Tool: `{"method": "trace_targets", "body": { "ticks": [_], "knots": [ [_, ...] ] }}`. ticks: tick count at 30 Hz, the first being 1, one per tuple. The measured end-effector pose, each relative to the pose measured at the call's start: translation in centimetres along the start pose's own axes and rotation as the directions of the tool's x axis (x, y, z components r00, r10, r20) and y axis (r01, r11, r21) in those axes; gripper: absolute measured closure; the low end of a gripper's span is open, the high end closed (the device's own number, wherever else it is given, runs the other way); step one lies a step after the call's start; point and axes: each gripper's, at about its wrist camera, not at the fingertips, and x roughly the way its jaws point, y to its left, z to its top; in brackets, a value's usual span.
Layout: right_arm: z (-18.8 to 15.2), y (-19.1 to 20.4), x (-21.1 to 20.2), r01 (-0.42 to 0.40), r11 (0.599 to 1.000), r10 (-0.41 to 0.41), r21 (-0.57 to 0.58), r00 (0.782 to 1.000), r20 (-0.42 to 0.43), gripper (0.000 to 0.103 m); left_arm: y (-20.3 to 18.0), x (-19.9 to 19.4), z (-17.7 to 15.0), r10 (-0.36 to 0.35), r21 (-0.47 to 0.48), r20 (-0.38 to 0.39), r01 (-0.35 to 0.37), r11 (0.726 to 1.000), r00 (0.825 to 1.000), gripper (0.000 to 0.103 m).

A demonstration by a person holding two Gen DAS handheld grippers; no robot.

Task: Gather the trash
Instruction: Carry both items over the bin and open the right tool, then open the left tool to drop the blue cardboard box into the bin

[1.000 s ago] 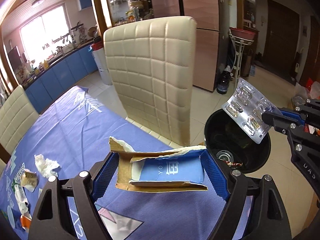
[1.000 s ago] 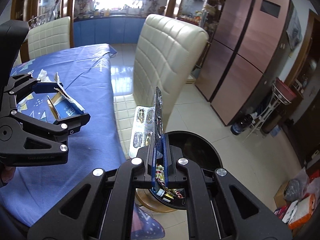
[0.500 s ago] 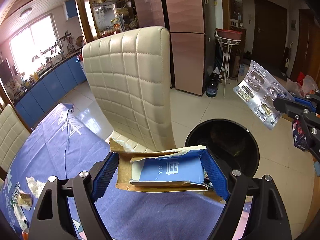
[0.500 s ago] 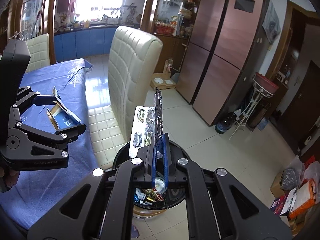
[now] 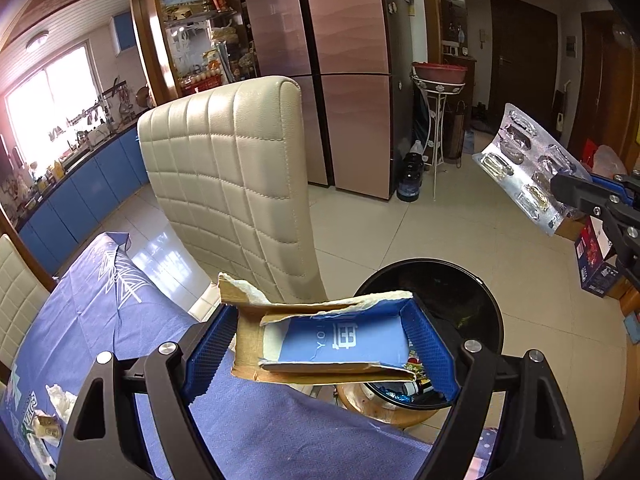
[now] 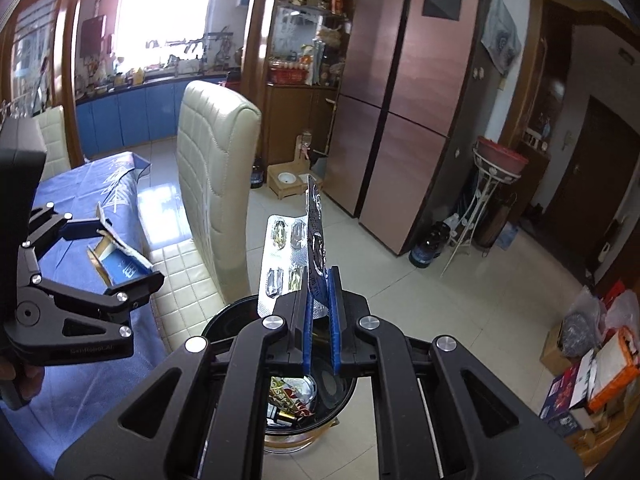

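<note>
My left gripper (image 5: 320, 314) is shut on a torn blue and brown cardboard box (image 5: 340, 344), held flat between its blue pads above the table edge, just left of the black trash bin (image 5: 492, 300). In the right wrist view the left gripper (image 6: 126, 250) and the box (image 6: 120, 268) sit at the left. My right gripper (image 6: 320, 276) holds a silver blister pack (image 6: 284, 256) upright over the bin (image 6: 224, 316); its jaws are starting to open with the pack still between them. The right gripper (image 5: 572, 184) and the blister pack (image 5: 520, 168) also show at the right of the left wrist view.
A cream padded chair (image 5: 232, 184) stands between the blue-clothed table (image 5: 100, 320) and the bin. A crumpled tissue (image 5: 60, 400) and a wrapper (image 5: 46, 428) lie on the table. Wrappers (image 6: 288, 396) lie in the bin. Boxes (image 6: 592, 380) crowd the floor at right.
Both grippers have swung away from the table toward the bin, carrying the box and the blister pack. The bin now lies under the right gripper and close beside the left.
</note>
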Motion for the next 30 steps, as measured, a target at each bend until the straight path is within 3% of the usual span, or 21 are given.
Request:
{"method": "trace_targets", "body": {
  "ticks": [2,4,5,7,14,30],
  "knots": [
    [-0.3,-0.4,0.4,-0.008,1.000,0.009,0.025,1.000,-0.012,0.084,-0.1,0.2,0.1,-0.005,0.002,-0.004,0.005,1.000,1.000,0.022],
    [-0.5,-0.6,0.6,0.004,1.000,-0.004,0.025,1.000,-0.016,0.048,-0.3,0.6,0.1,-0.011,0.003,-0.008,0.011,1.000,1.000,0.022],
    [-0.7,-0.7,0.4,0.020,0.999,-0.020,0.026,1.000,0.000,0.014,-0.4,0.6,0.2,-0.013,0.003,-0.009,0.013,1.000,1.000,0.022],
    [-0.7,-0.9,-0.4,0.048,0.998,-0.050,0.029,0.997,0.062,0.012,-0.6,0.8,0.2,-0.017,0.006,-0.012,0.018,1.000,1.000,0.022],
    [-0.6,-2.7,-0.2,0.061,0.992,-0.065,0.107,0.997,0.040,0.012,-1.4,1.5,0.7,-0.039,0.013,-0.019,0.040,0.999,0.999,0.022],
    [-3.0,-5.0,-0.8,0.106,0.983,-0.107,0.151,0.994,-0.003,0.011,-4.9,2.2,1.7,-0.098,0.077,-0.023,0.099,0.992,0.995,0.022]
  ]
}}
